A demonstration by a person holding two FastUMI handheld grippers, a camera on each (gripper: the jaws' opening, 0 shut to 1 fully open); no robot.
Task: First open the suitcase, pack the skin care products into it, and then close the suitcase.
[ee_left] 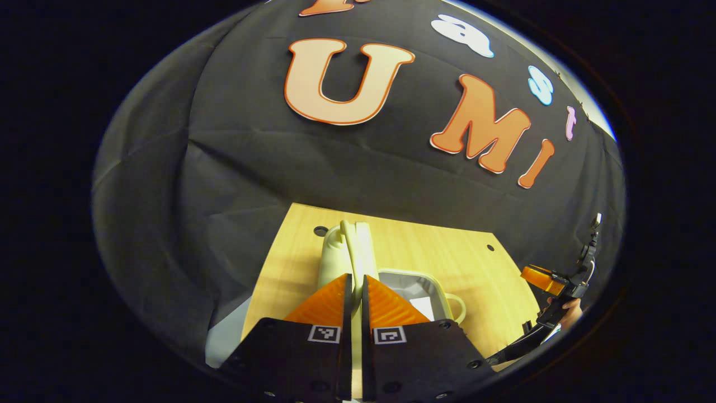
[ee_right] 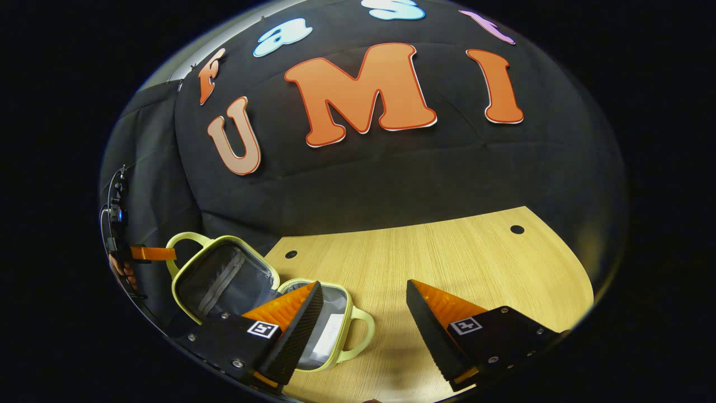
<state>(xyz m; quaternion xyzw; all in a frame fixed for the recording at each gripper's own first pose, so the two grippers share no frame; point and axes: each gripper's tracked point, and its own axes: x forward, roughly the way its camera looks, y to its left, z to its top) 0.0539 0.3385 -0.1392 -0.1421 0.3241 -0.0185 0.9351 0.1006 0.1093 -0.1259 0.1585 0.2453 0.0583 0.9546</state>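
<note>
Pale-yellow suitcase (lid raised), left of right tongs

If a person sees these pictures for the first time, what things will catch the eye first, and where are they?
First comes the pale green suitcase lying open at the left end of the wooden table, its lid raised and a white item in its base. In the left gripper view, the left gripper sits nearly closed at the lid's edge, while the right gripper hangs wide open above bare wood beside the case.
</note>
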